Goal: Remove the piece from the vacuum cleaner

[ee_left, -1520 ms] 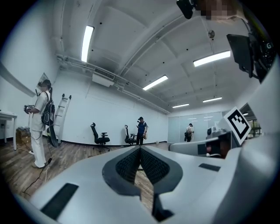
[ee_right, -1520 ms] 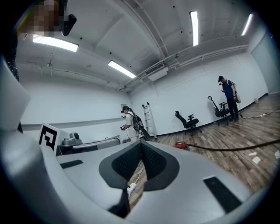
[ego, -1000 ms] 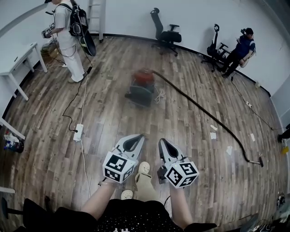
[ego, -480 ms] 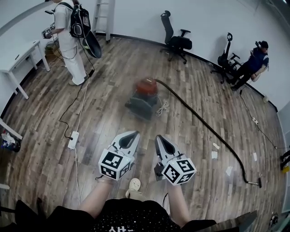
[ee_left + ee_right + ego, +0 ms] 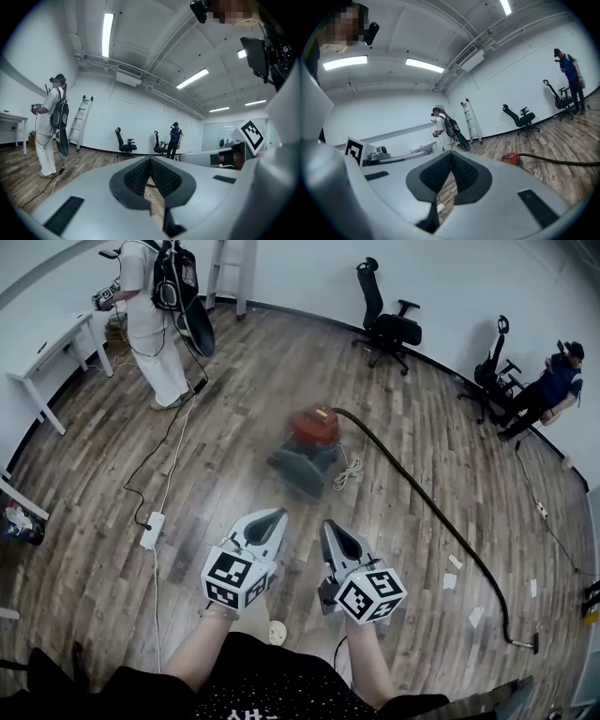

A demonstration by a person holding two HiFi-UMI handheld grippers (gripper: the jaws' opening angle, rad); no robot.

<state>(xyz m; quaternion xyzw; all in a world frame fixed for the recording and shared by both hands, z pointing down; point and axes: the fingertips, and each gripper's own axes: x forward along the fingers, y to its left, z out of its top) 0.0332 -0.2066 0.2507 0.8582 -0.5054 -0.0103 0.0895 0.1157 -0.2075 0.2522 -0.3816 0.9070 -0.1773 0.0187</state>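
I hold my left tool (image 5: 273,515) and my right tool (image 5: 329,525) side by side above the wood floor (image 5: 234,399), both with jaws closed on nothing, while the red vacuum cleaner (image 5: 312,430) sits on that floor well ahead of them, its black hose (image 5: 427,498) trailing off to my right.

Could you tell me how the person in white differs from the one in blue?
The person in white stands left by the table; the person in blue is right beside a chair. The one in white carries a black backpack; none shows on the one in blue. Both stand clear of the vacuum.
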